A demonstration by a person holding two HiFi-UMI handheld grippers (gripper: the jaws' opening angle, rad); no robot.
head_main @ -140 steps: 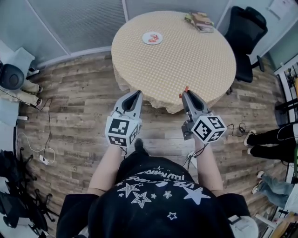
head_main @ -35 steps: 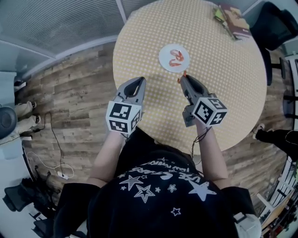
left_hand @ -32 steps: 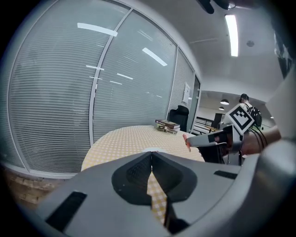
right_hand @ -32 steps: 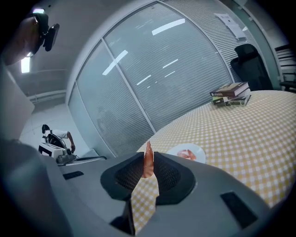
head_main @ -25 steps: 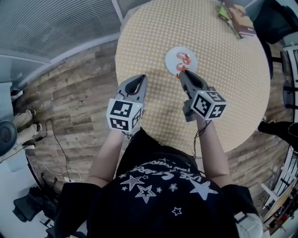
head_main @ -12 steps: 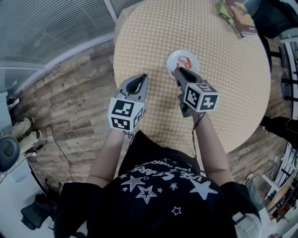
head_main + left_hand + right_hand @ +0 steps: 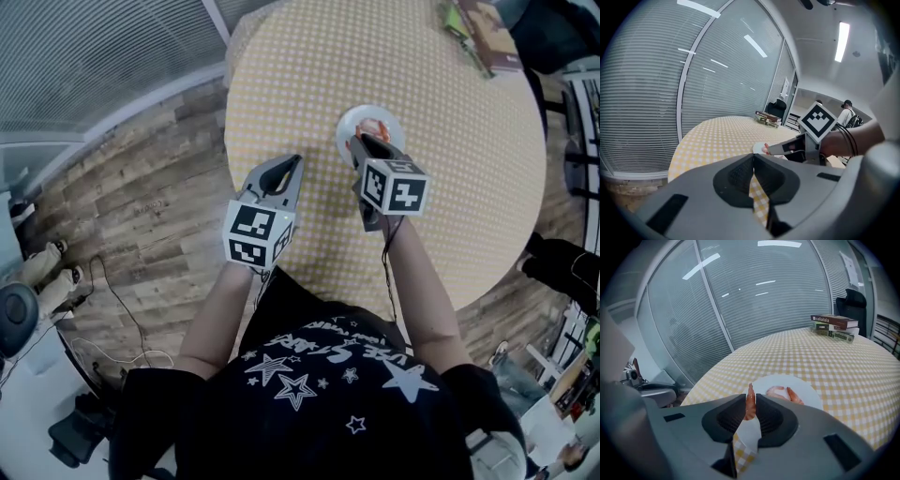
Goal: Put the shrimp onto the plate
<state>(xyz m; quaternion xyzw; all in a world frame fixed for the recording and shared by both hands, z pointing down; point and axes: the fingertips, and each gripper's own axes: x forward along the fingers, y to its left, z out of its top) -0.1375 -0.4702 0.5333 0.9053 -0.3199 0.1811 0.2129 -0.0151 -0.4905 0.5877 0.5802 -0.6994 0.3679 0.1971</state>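
The left claw [image 7: 753, 157] is shut, its tips meet with nothing between them. It hangs over the near edge of the round counter [image 7: 450, 178], to the left of the right claw [image 7: 750, 408] and a little nearer to the person.

The right claw is closed on a shrimp [image 7: 750, 398] and pinches its thicker part. The long axis of the shrimp runs along the claw, and its thin, pointed end sticks out beyond the tips, away from the person. In the head view this claw [image 7: 360, 143] hovers over the near rim of the white plate [image 7: 350, 120]; the shrimp is above the plate and I cannot tell if it touches it.

Farther on the plate [image 7: 774, 380] lie two other shrimp [image 7: 787, 393], side by side. At the far edge of the counter is a stack of books [image 7: 834, 327].
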